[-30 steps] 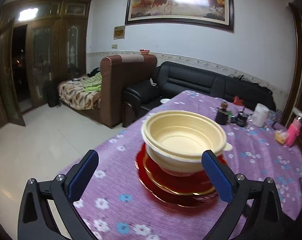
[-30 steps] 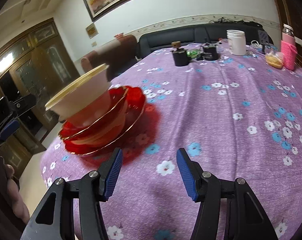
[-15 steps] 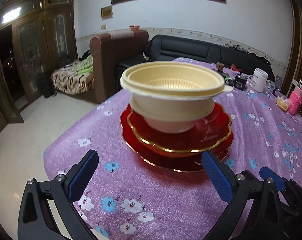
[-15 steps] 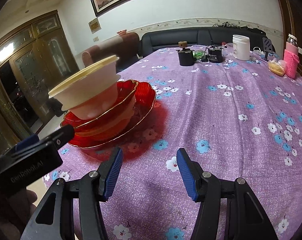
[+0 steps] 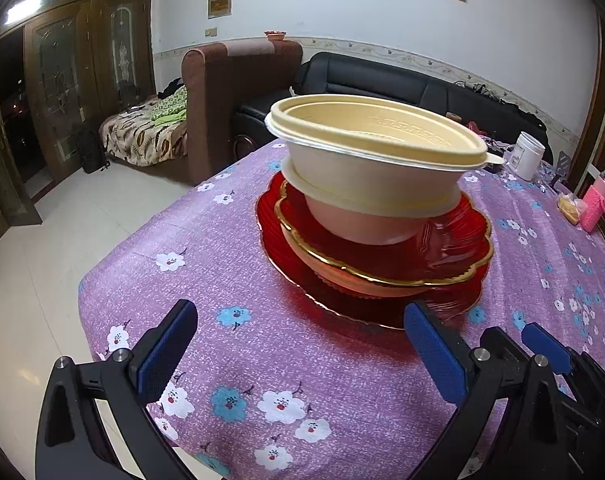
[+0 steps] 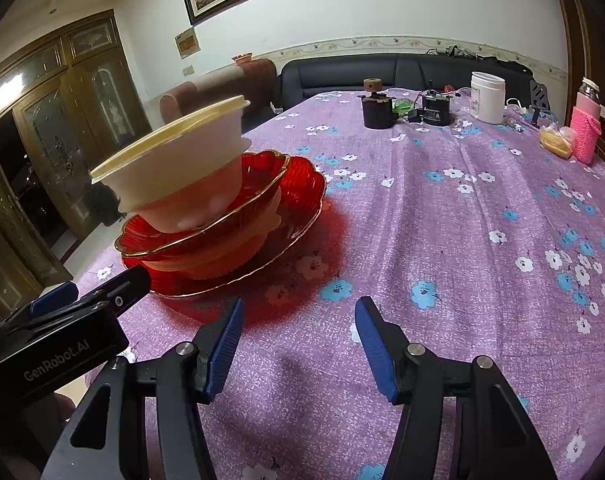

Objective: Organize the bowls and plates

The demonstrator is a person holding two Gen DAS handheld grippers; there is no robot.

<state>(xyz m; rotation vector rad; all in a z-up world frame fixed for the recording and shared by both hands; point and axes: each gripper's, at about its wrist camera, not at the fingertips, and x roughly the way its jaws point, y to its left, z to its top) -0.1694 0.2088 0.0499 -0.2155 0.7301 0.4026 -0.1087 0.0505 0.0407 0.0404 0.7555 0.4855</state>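
The cream bowls [image 5: 376,184] sit stacked on red plates [image 5: 454,240] near the table's [image 6: 462,240] corner. The left gripper [image 5: 302,352] gapes wide and empty before them; the right gripper [image 6: 298,344] is parted too, holding nothing.

Left tongs [image 5: 302,352] now nearer stacked bowls [image 5: 376,164].

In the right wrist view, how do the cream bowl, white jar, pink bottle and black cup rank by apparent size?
1. Cream bowl, though it is nearest.
2. White jar.
3. Pink bottle, near the jar's size; unsure.
4. Black cup.

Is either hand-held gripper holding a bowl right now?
No: the left gripper and right gripper are open and empty, short of the stack.
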